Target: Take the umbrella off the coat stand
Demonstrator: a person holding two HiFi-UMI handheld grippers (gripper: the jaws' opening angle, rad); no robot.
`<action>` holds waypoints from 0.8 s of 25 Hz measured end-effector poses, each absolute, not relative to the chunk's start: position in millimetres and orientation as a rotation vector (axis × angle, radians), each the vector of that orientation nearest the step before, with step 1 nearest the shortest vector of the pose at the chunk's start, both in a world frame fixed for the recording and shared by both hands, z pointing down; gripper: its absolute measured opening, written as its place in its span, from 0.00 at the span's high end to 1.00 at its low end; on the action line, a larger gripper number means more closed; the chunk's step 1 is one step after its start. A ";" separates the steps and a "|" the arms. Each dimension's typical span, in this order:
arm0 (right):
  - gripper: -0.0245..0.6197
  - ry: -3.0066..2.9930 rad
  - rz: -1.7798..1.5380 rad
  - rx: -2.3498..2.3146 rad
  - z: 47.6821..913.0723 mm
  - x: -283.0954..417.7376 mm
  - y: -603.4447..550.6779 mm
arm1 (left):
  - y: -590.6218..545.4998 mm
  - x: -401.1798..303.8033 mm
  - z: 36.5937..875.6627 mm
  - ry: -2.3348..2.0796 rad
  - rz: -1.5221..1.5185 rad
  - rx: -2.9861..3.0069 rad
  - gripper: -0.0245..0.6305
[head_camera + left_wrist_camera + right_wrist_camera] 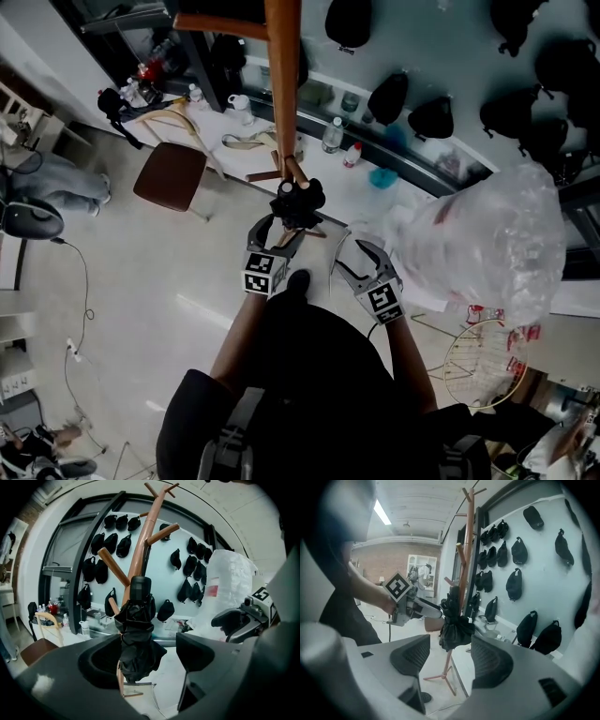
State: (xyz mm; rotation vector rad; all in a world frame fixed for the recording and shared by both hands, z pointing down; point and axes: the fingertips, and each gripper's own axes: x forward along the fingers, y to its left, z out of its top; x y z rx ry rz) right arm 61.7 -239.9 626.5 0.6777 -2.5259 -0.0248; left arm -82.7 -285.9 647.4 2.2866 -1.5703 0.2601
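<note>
Umbrella: a black folding umbrella (pixel 138 639), collapsed, its cloth bunched in loose, crumpled folds with a short dark handle standing up from the top.
Where it hangs: on the wooden coat stand (pixel 140 545), close against the pole and below the upper slanted pegs. I can't tell which peg carries it. It hangs clear of the stand's feet and the floor.
Left gripper: the left gripper (pixel 152 660) is right up at the umbrella with its fingers spread wide. From its own camera the bundle of cloth sits in the gap, much nearer the left finger (pixel 96 660) than the right one, and neither pad presses on it. From overhead the fingertips flank the lower part of the umbrella (pixel 298 202).
Seen from the right side: the left gripper (pixel 417 607) comes in level from the left and its tip meets the side of the umbrella (pixel 453 625).
Right gripper: the right gripper (pixel 450 660) is held back, just beside the left one, and its fingers stand apart with nothing gripped. The umbrella shows through the gap, but farther off.
Around: the stand's pole (pixel 281 84) rises close in front of the person. A clear plastic-wrapped bundle (pixel 487 244) sits to the right. Black bags (pixel 117 543) hang in rows on the pale wall behind. A brown-seated chair (pixel 169 173) stands off to the left.
</note>
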 end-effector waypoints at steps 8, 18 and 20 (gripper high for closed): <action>0.54 -2.489 0.004 0.708 632.1 65.0 -240.4 | -315.3 -87.8 668.3 -1.591 0.291 2.242 0.37; 0.54 -2.443 0.035 0.732 638.3 78.0 -241.6 | -355.3 -86.6 677.0 -1.623 0.288 2.211 0.35; 0.54 -2.440 0.034 0.736 639.1 79.8 -242.0 | -361.2 -87.3 679.6 -1.630 0.281 2.204 0.35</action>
